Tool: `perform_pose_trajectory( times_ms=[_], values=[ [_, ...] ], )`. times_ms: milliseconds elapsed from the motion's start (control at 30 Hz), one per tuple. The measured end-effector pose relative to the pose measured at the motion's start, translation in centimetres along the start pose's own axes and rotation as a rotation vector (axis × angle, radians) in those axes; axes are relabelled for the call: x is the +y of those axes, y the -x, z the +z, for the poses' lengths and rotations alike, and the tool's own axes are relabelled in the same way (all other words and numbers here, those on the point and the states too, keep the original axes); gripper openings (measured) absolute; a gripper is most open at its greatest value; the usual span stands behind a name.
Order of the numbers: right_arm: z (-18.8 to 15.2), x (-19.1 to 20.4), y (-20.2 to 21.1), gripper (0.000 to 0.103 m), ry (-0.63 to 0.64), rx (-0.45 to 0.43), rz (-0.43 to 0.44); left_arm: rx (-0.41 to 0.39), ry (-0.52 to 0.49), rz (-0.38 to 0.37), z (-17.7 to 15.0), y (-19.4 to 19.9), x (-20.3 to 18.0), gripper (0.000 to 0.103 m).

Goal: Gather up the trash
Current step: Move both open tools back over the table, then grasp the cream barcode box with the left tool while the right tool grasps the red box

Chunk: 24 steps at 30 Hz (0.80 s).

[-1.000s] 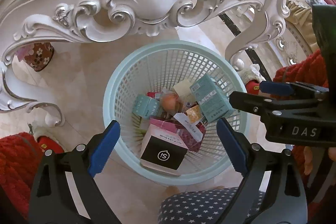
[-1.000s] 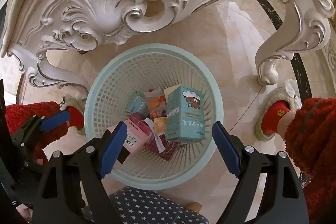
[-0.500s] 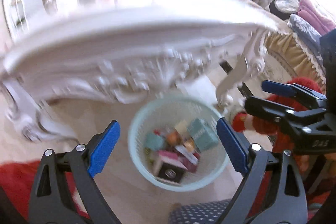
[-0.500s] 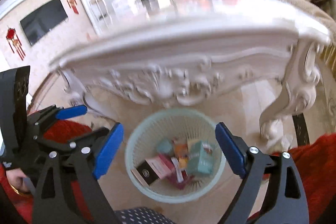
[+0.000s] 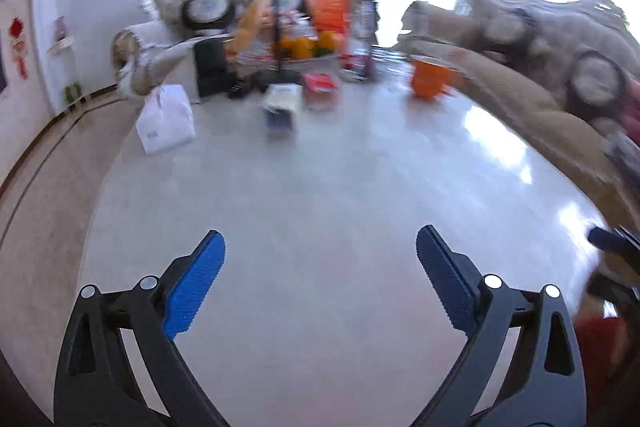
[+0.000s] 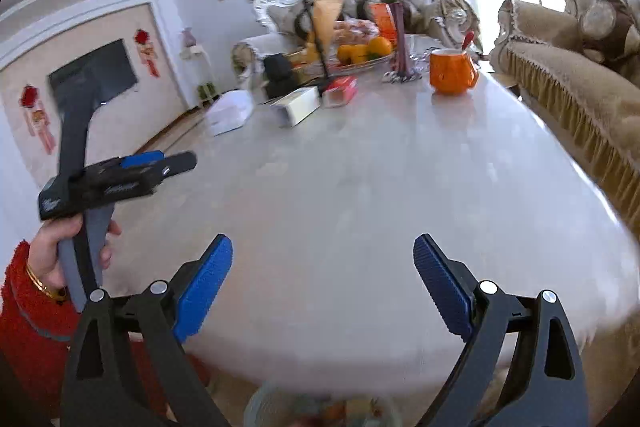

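**Right wrist view: both grippers over the table, empty**

The right gripper [image 6: 323,285] has nothing between its blue pads, and its jaws are opening wider. The left gripper [image 5: 320,277] is wide open and empty too.

The landmark is the orange mug [image 6: 453,72] on the table [image 6: 360,195]. Left of the mug lie a red pack [image 6: 340,90], then a white box [image 6: 297,110], then a white bag [image 6: 231,112]. These look like the trash. They are probably light and easy to crush, so pinch the box gently across its narrow sides.

Behind the mug, a tray [image 6: 352,61] holds oranges. The bin [image 6: 320,409] peeks out below the table's near edge, far from the mug, with blurry bits inside.
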State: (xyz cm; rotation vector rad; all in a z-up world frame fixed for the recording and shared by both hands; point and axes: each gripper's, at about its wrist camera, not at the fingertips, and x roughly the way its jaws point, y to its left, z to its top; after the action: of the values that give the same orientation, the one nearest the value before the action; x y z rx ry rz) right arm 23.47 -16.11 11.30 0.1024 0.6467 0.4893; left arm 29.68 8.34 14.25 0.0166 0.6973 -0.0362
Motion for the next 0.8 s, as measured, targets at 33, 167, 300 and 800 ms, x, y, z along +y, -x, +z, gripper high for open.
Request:
perform_pose_trajectory(
  times_ms=[33, 167, 300, 800],
  values=[
    [1.2, -0.3, -1.3, 0.088, -0.002, -0.006, 0.0, 0.008, 0.012, 0.013, 1.4, -1.9, 0.4, 0.094],
    [7.3, -1.8, -7.9, 0.088, -0.002, -0.03, -0.063, 0.059, 0.081, 0.045, 6.5, -10.4, 2.2, 0.094],
    [12.4, -3.1, -14.8, 0.088, 0.001, 0.002, -0.15, 0.101, 0.095, 0.098, 9.7, -16.7, 3.4, 0.094],
    [22.2, -2.1, -33.2, 0.088, -0.098, 0.129, -0.176, 0.168, 0.156, 0.108, 13.7, -26.1, 6.4, 0.094]
  ],
)
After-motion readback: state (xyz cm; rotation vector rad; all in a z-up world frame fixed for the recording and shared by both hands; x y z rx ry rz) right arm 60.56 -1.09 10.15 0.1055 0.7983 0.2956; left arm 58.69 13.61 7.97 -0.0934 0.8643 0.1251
